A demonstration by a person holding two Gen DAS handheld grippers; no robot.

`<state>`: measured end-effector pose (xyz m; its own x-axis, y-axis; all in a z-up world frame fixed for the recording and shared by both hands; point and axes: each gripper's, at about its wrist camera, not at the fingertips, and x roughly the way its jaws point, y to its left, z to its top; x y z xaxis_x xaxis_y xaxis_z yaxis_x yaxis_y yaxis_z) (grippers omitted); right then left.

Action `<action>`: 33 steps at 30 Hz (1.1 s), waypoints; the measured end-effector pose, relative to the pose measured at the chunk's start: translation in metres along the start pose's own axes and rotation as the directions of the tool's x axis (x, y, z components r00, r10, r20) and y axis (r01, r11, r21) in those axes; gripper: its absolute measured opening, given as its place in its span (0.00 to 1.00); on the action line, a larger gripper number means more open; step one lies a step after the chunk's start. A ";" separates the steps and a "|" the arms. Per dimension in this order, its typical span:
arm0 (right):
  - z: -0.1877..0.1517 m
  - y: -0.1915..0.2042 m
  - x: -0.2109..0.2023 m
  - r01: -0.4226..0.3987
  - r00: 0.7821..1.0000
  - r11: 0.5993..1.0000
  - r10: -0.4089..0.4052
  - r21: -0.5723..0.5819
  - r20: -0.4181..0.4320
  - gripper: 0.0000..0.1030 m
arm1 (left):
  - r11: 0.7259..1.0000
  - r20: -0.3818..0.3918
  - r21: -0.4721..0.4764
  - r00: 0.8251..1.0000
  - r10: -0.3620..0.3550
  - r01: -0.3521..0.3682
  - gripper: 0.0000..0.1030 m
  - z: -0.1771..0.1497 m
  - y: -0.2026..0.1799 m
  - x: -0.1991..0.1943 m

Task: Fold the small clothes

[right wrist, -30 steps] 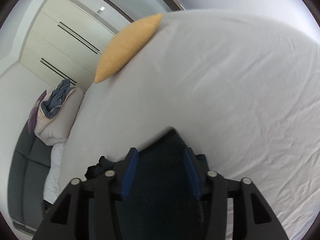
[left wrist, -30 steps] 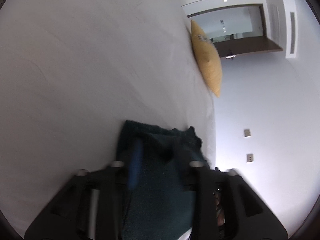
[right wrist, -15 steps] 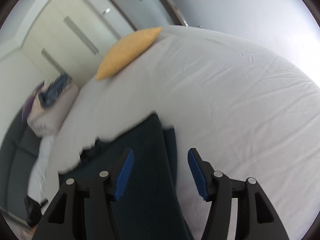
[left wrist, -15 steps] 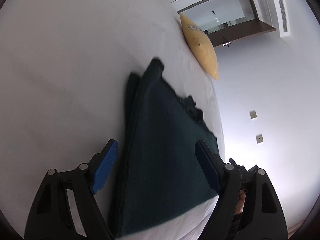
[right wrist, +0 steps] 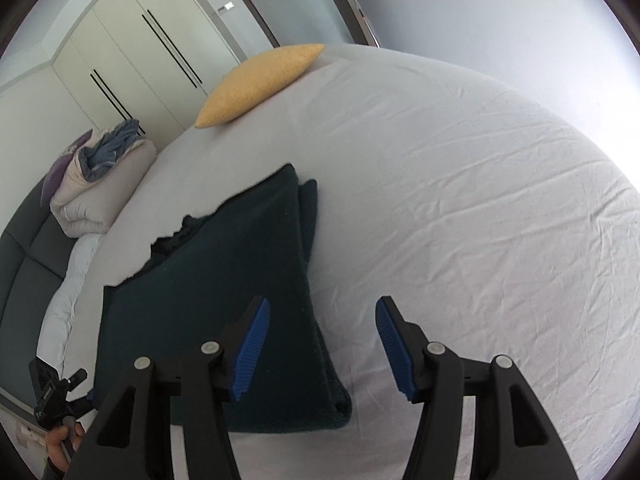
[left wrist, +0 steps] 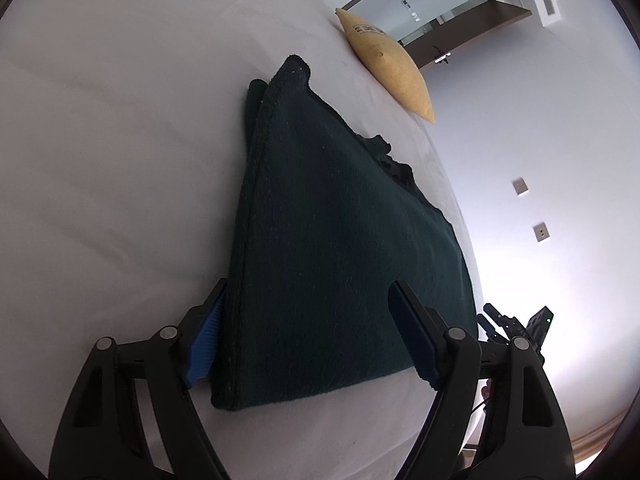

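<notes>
Between left fingers — folded garment.

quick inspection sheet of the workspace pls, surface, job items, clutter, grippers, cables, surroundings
surface: white bed sheet, lightly wrinkled
job's things: dark green garment lying folded on the sheet, layered edges showing along one side
clutter: yellow cushion at the far edge of the bed; bundled bedding pile off the bed
grippers: left gripper open, low over the garment's near end; right gripper open over the garment's edge, holding nothing
cables: nothing seen
surroundings: cream wardrobe doors, wall sockets, grey sofa
</notes>
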<state>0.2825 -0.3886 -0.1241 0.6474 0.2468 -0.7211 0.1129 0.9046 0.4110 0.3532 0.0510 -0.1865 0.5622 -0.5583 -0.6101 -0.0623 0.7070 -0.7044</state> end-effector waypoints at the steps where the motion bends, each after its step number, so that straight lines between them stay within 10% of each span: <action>1: -0.001 0.001 0.002 0.002 1.000 1.000 -0.002 -0.007 -0.011 0.58 | 1.000 -0.002 0.005 1.000 0.001 -0.001 0.71 -0.004 0.000 -0.003; 16: -0.022 0.016 0.014 0.042 0.996 0.993 -0.050 -0.111 -0.071 0.11 | 0.997 -0.033 0.027 0.997 0.068 -0.067 0.16 -0.015 0.023 -0.010; 33: -0.033 0.001 0.004 0.029 0.997 0.999 -0.031 -0.045 -0.064 0.06 | 0.997 -0.046 0.028 0.997 0.068 -0.066 0.11 -0.017 0.022 -0.018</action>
<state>0.2605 -0.3755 -0.1444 0.5936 0.2401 -0.7681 0.0969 0.9262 0.3644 0.3276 0.0696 -0.1973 0.5181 -0.5286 -0.6724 -0.0767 0.7543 -0.6520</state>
